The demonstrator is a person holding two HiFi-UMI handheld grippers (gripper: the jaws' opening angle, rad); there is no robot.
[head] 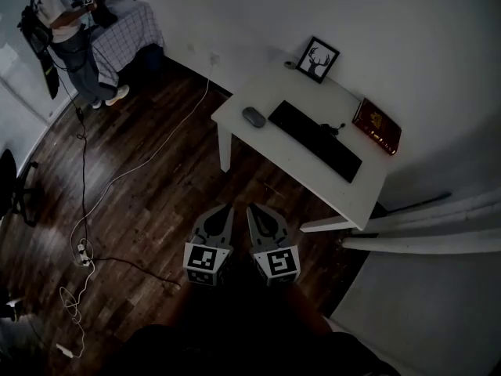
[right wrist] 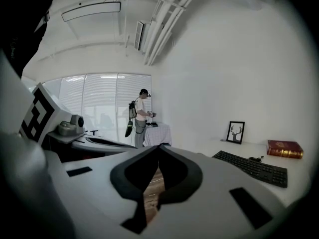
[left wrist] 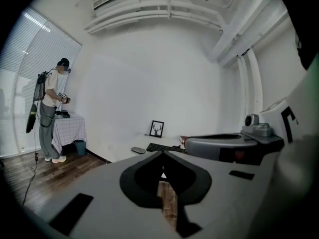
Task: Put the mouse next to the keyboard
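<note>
White desk point(head: 366, 196) bearing a grey mouse point(head: 254, 117) just beside, not touching, the near end of a black keyboard point(head: 315, 140); a framed deer picture point(head: 318, 59) and a red book point(head: 376, 126) stand nearer the wall. The left tongs point(head: 226, 207) and right tongs point(head: 252, 208), each closed on nothing, are held side by side above the wooden floor point(head: 156, 186), well apart from the mouse ahead of them. A small bin point(left wrist: 79, 147) stands beside a checked-cloth table point(left wrist: 67, 131); its contents cannot be seen.

Grey oval mouse point(head: 254, 117) on white desk, near black keyboard point(head: 315, 140) left end
</note>
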